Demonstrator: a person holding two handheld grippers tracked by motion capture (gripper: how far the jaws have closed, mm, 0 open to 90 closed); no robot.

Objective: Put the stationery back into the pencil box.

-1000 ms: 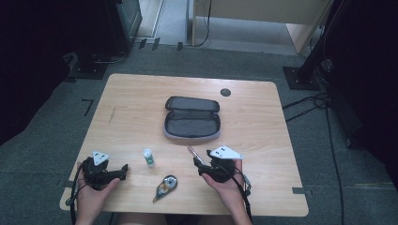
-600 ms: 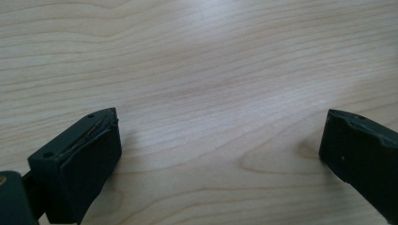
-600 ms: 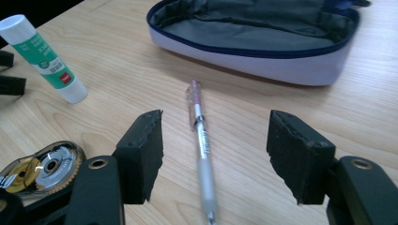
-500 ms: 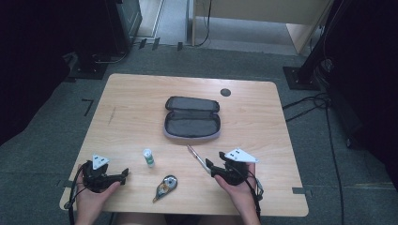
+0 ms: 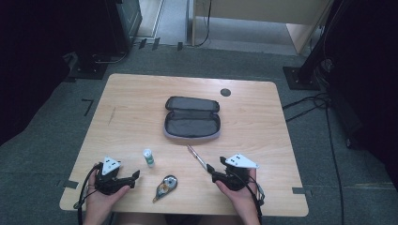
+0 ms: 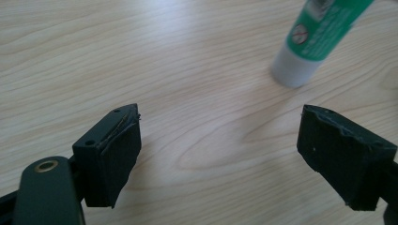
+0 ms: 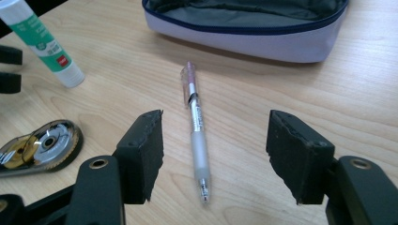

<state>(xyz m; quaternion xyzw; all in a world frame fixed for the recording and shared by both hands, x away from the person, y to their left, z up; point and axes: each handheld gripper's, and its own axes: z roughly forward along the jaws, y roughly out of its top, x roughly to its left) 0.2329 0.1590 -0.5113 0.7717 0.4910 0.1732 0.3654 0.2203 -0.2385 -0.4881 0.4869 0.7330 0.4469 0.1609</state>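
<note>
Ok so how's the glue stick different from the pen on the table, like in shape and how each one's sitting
The glue stick stands upright on its end; the pen lies flat on the table. The glue stick is short and stout, green and white; the pen is long and thin, clear with a pinkish end. The pen lies between the right gripper's open jaws; the glue stick stands beyond the left gripper. Neither is gripped.

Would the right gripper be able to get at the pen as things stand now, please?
Probably yes. The right gripper has its jaws open on either side of the pen, which lies flat on the table pointing along the gap, with nothing between them.
</note>
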